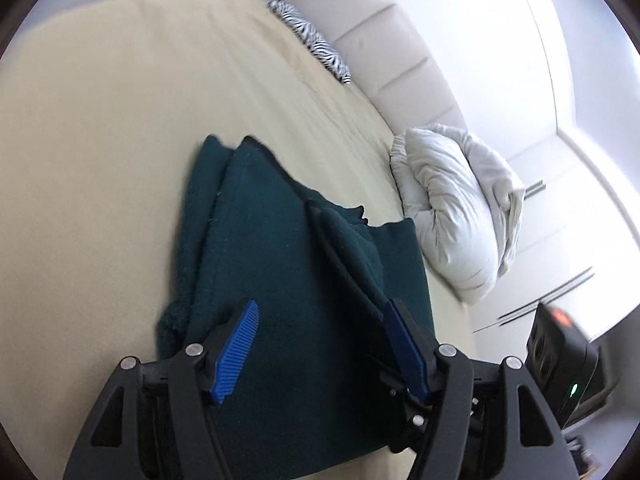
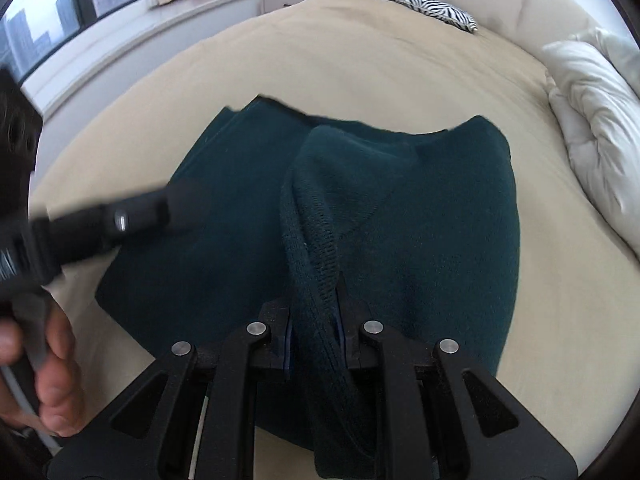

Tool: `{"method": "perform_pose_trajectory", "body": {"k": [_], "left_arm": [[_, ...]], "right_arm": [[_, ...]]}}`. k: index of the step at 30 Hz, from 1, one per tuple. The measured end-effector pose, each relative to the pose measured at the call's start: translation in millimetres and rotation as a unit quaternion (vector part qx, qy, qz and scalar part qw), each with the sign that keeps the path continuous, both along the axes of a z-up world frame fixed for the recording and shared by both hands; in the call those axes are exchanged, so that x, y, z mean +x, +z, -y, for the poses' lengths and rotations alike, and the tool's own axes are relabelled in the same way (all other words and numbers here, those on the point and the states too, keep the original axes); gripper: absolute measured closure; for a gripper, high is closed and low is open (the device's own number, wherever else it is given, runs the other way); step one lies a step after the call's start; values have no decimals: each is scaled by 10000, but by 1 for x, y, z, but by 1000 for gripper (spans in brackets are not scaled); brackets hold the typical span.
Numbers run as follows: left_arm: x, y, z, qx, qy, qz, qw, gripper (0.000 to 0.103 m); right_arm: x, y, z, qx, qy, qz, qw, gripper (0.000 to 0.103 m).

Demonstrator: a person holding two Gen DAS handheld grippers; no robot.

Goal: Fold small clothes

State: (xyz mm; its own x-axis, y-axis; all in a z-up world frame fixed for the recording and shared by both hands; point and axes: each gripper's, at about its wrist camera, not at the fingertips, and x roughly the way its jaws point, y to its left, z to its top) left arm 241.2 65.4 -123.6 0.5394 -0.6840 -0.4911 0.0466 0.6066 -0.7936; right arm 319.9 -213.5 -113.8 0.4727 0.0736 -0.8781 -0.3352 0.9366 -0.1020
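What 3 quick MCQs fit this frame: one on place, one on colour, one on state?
1. Where does the zebra-print pillow lie?
A. at the bed's far edge by the headboard
B. on the garment
C. on the windowsill

2. What colour is the garment?
A. red
B. dark teal
C. white

3. What is the right hand-held gripper doing?
A. wide open over bare sheet
B. shut on the pillow
C. shut on a ribbed edge of the garment

Key: A, it sits against the headboard; B, teal knit on the beige bed; C, the ribbed band runs between its closed fingers.
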Motion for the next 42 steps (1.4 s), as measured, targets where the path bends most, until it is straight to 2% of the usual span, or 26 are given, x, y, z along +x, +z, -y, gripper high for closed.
{"method": "perform_pose_trajectory", "body": {"k": [3,5,9,11,12,14,15,16,17,20,22,23,24,27,29,33,42], "left_arm": [[10,-3,6,-199,-48,-161,9997,31],[20,1,16,-248,-254,-198,9992,24],[51,6,41,114,-631,-378,9972,26],[63,3,52,236,-802,-588,9948,45],[69,0,58,288,-892,-679,9933,49],[73,-5,66,270,-1037,-809,9909,70],[74,-6,70,290,-1053,-838,9905,74],[73,-7,72,286,-1039,-839,9906,84],[72,-8,71,230,-1047,-837,9907,89],[68,-9,67,139,-1083,-806,9907,91],[67,-9,60,91,-1073,-798,9910,91],[67,-9,55,65,-1057,-794,9912,91],[67,-9,50,43,-1038,-790,9914,91],[67,-8,31,9,-937,-810,9923,91],[68,-6,20,61,-864,-813,9929,91],[70,1,-3,138,-773,-797,9937,91],[90,13,-26,255,-781,-783,9935,91]], "right_arm": [[-6,3,-1,-74,38,95,9999,89],[-10,5,0,-108,60,162,9998,89],[-20,5,-5,-233,158,305,9991,89],[-24,1,-10,-315,245,384,9985,89],[-27,1,-12,-364,311,434,9979,89],[-31,1,-11,-362,377,487,9974,89],[-33,1,-13,-331,378,495,9975,89],[-34,1,-13,-306,365,494,9976,88],[-36,1,-12,-273,352,480,9979,88],[-45,4,-8,-18,430,341,9985,82],[-57,14,-3,264,516,230,9981,73],[-66,20,0,468,552,225,9971,60],[-79,31,7,778,600,292,9947,53],[-99,53,34,1523,489,442,9861,51],[-99,59,58,1941,129,514,9795,51],[-82,41,79,1995,-349,302,9788,51],[-75,4,22,1908,217,29,9814,51]]}}
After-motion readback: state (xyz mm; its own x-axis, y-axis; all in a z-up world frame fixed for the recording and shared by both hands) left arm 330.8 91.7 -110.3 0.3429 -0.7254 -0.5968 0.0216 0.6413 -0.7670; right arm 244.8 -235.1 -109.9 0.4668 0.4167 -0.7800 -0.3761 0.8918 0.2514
